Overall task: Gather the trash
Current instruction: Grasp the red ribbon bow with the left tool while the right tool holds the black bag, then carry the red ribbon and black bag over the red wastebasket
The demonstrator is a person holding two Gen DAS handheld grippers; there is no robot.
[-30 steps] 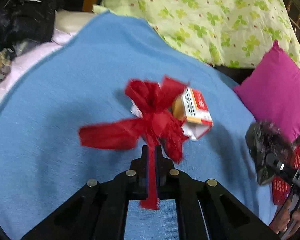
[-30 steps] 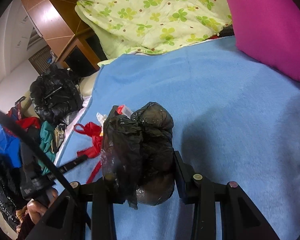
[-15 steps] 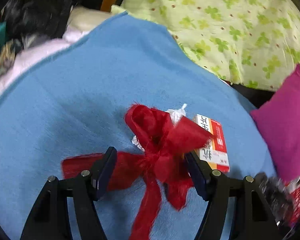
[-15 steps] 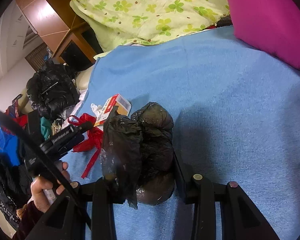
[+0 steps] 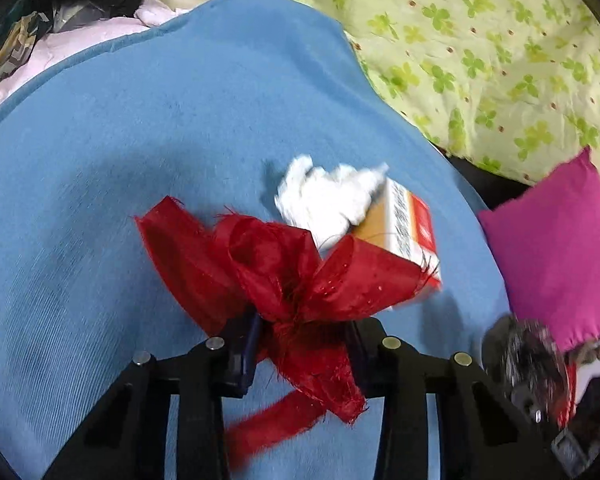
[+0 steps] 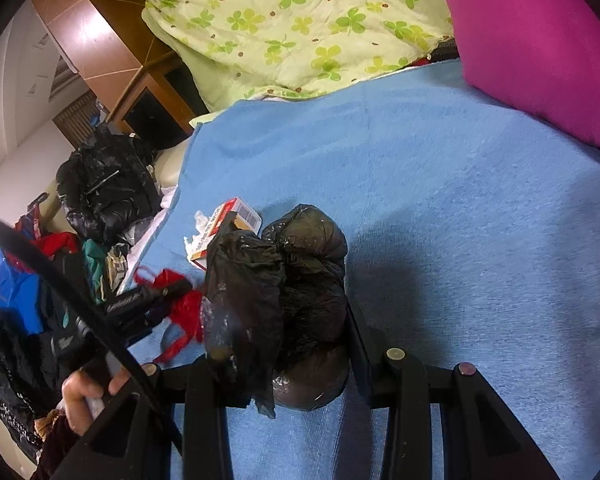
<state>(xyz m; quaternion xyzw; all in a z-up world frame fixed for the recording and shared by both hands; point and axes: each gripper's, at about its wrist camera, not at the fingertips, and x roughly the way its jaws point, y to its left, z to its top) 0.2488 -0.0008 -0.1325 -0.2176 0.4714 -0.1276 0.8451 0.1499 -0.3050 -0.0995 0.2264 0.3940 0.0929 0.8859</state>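
Since a second ago we have let go of the red ribbon bow (image 5: 296, 276), spread our left gripper (image 5: 300, 340) around it and begun closing again. Now the jaws are closing on the bow's knot, which sits between the pads. With the bow drawn nearer to us, the crumpled white tissue (image 5: 324, 196) and the small red-and-white carton (image 5: 404, 224) behind it show more fully. Our right gripper (image 6: 284, 320) has not shifted; it stays clamped on the bunched black trash bag (image 6: 284, 292).

On the blue blanket (image 5: 140, 140) the bow lies near the front, its loops fanning away from us and its two wide tails spreading left and right, so its long axis runs across the view. One narrow tail trails back under the gripper and blurs out. The carton's long side runs away from us, slanting a little right; its near end is covered by the bow's right tail.

From the right wrist, the bag hides most of the carton and part of the bow. A hand (image 6: 84, 396) at the lower left is partly cut off by a dark cable. The pink cushion (image 5: 556, 248) and the clover-print quilt (image 5: 480, 40) run out of frame.
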